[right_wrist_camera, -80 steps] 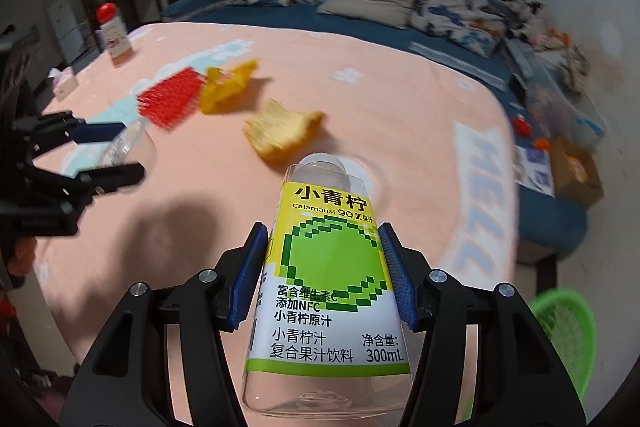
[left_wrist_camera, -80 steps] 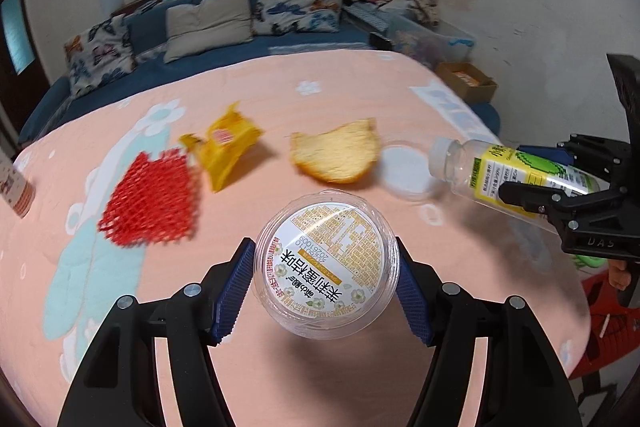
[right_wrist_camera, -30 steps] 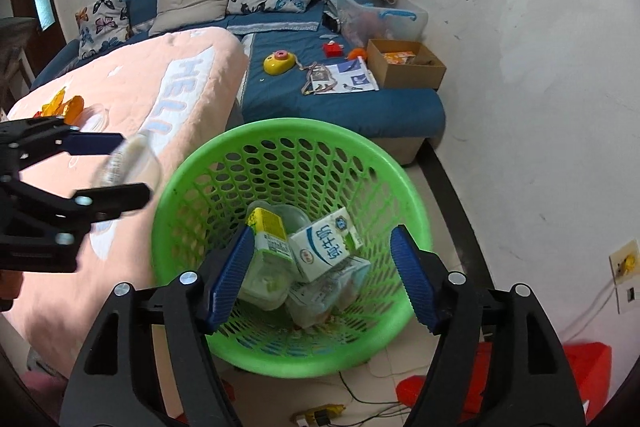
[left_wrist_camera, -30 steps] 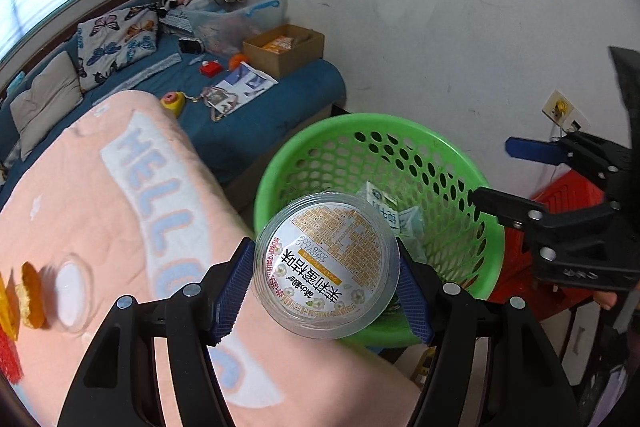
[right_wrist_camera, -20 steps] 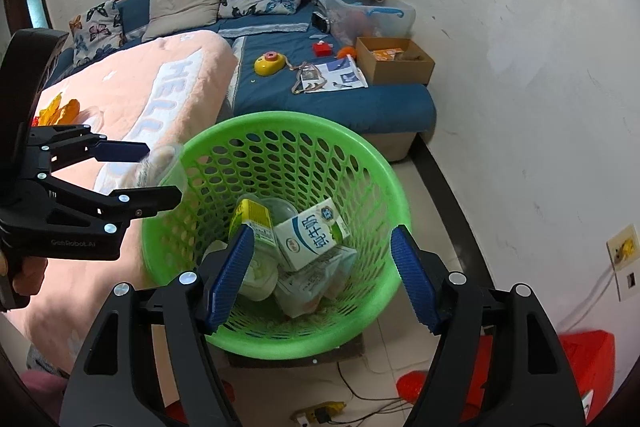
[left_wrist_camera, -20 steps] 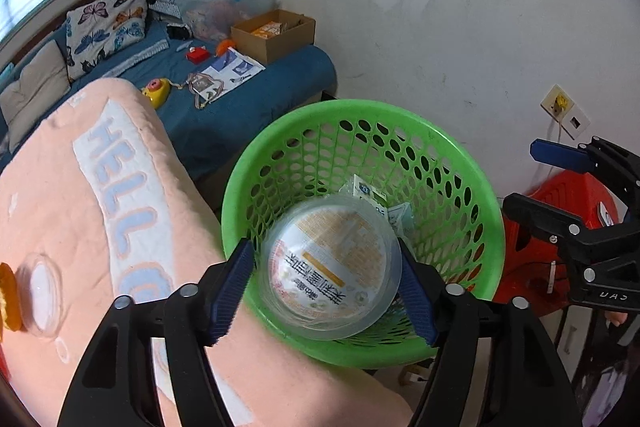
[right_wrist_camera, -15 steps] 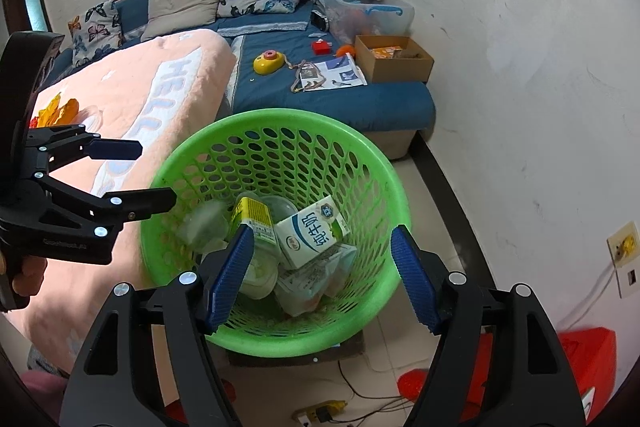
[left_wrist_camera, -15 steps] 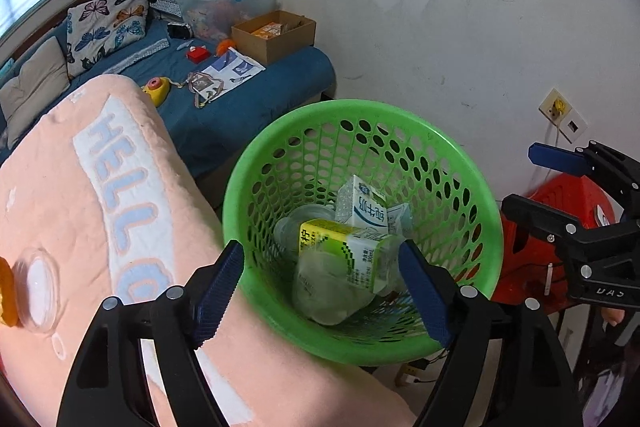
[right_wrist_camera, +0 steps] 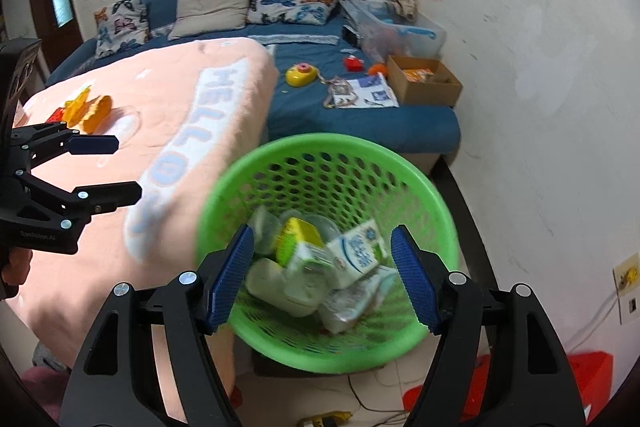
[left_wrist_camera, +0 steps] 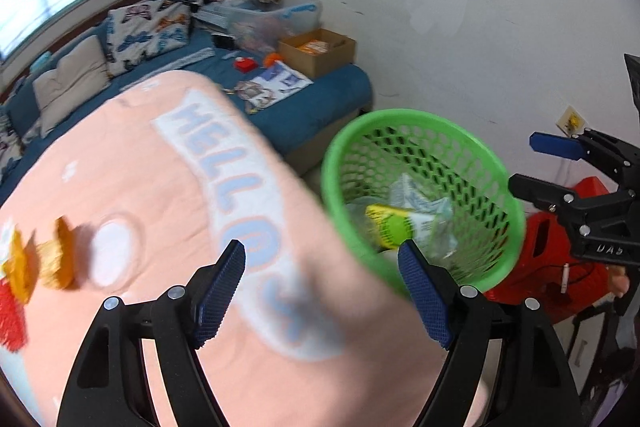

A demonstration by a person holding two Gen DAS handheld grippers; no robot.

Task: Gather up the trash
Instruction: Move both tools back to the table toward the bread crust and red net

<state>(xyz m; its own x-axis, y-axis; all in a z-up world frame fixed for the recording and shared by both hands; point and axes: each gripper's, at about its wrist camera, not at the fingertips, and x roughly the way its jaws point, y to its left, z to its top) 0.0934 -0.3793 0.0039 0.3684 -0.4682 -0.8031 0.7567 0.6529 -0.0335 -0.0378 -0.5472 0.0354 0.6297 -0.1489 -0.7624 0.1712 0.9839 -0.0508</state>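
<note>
My left gripper (left_wrist_camera: 320,247) is open and empty over the edge of the pink tablecloth (left_wrist_camera: 168,171). To its right stands the green basket (left_wrist_camera: 420,119), holding the yellow-green juice bottle (left_wrist_camera: 390,225). My right gripper (right_wrist_camera: 322,239) hangs open and empty above the basket (right_wrist_camera: 320,143), over the bottle (right_wrist_camera: 298,239), a milk carton (right_wrist_camera: 358,253) and a clear cup (right_wrist_camera: 280,283). On the table lie a clear lid (left_wrist_camera: 110,253), orange-yellow scraps (left_wrist_camera: 60,259) and a red net (left_wrist_camera: 8,315). Each gripper shows in the other's view: the right gripper (left_wrist_camera: 523,163), the left gripper (right_wrist_camera: 128,169).
The basket stands on the floor between the table's corner and the white wall (right_wrist_camera: 540,67). A blue sofa bed (right_wrist_camera: 360,115) behind it carries toys, papers and a cardboard box (right_wrist_camera: 424,81). A red object (left_wrist_camera: 560,255) and cables lie on the floor by the wall.
The left gripper opened and dropped the clear cup into the basket, then swung left toward the table. The right gripper, open and empty, drew back slightly from the basket.
</note>
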